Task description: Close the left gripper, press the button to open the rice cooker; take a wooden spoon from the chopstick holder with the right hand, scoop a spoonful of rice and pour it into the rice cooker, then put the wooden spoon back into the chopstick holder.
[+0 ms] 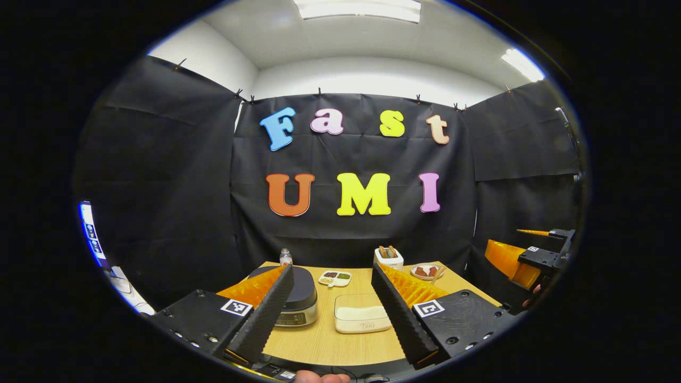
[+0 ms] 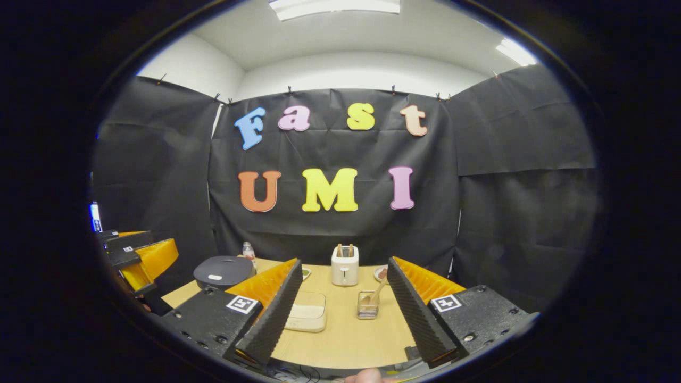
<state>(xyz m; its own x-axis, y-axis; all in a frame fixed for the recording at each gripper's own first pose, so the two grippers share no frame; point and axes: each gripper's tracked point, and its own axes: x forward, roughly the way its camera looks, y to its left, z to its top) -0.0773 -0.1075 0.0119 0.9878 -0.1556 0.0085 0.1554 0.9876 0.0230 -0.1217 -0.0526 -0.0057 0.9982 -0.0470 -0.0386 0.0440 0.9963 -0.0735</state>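
The wooden table [image 1: 319,340] spreads across the lower middle of both views, and everything else sits on it. Largest on it is the rice cooker [image 1: 299,298], lid down, at about seven o'clock in the left gripper view, partly behind that gripper's own left finger; in the right gripper view it [image 2: 222,272] sits at nine o'clock. Just beside it, toward six o'clock, lies the shallow rectangular rice container [image 1: 362,314], holding white rice. The left gripper [image 1: 332,314] hovers over the near edge, jaws spread wide, nothing between them. The right gripper [image 2: 343,314] hangs likewise, jaws spread and empty; it [image 1: 537,255] also shows at three o'clock in the left gripper view. A white toaster [image 2: 345,266] stands at the far middle of the table. In front of it, between the right gripper's fingers, stands the wire chopstick holder [image 2: 367,307], with the wooden spoon [image 2: 375,294] leaning in it, handle tilted toward one o'clock. Smaller still: a divided condiment dish [image 1: 335,277], a plate of food [image 1: 424,271] at four o'clock, and a small bottle [image 1: 285,257] behind the cooker.
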